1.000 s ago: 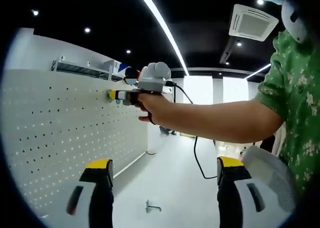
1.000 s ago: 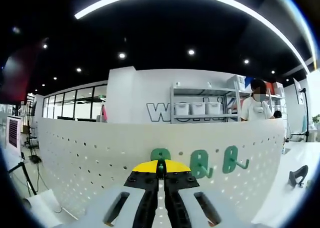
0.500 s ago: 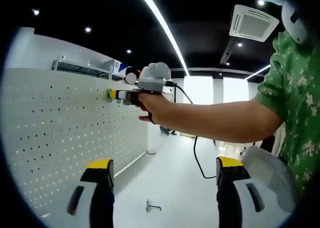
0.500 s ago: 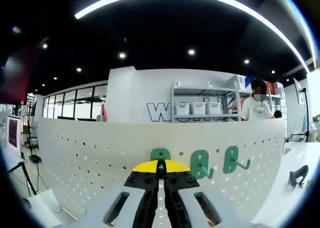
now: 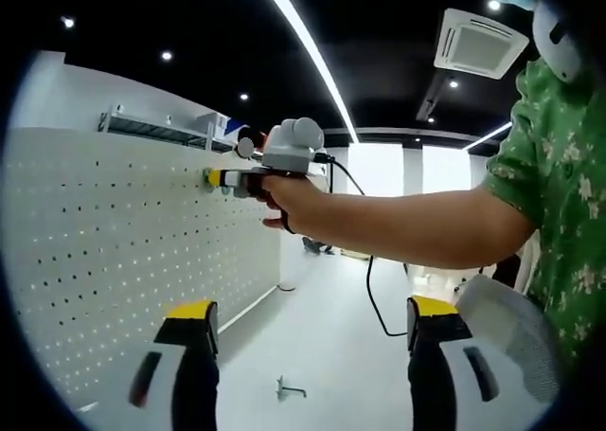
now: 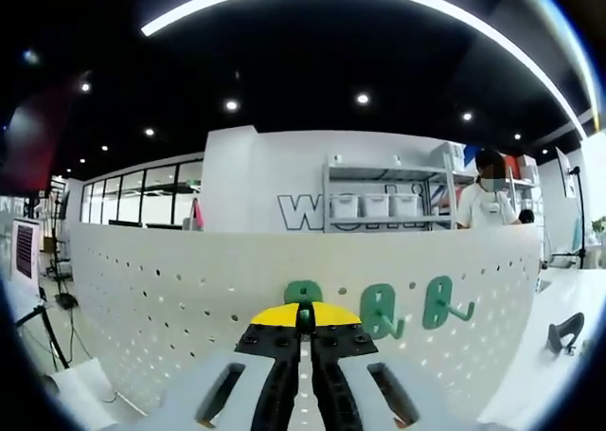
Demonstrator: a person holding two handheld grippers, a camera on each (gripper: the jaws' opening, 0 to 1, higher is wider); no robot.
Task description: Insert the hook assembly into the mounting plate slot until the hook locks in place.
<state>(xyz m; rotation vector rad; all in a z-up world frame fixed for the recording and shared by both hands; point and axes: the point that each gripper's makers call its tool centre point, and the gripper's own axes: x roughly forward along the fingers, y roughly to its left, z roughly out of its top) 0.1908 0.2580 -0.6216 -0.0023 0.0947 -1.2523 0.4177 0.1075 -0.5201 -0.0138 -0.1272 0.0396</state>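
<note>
A white pegboard mounting plate [image 6: 170, 298] stands upright; in the left gripper view the pegboard [image 5: 114, 251] runs along the left. My right gripper [image 6: 304, 319] is shut on a green hook [image 6: 303, 293] whose back plate sits against the board. Two more green hooks [image 6: 381, 310] [image 6: 440, 300] hang on the board to its right. From the left gripper view, the right gripper [image 5: 232, 179] is held by a hand [image 5: 289, 199] with its tip at the board. My left gripper [image 5: 308, 313] stands open, well short of the board, with nothing between its jaws.
A small metal hook [image 5: 289, 388] lies on the white table [image 5: 331, 355] below the left gripper. A black clamp-like object [image 6: 566, 333] sits at the board's right end. Behind the board stand a shelf with bins [image 6: 379, 204] and a person [image 6: 488, 204]. A cable [image 5: 374, 298] hangs from the right gripper.
</note>
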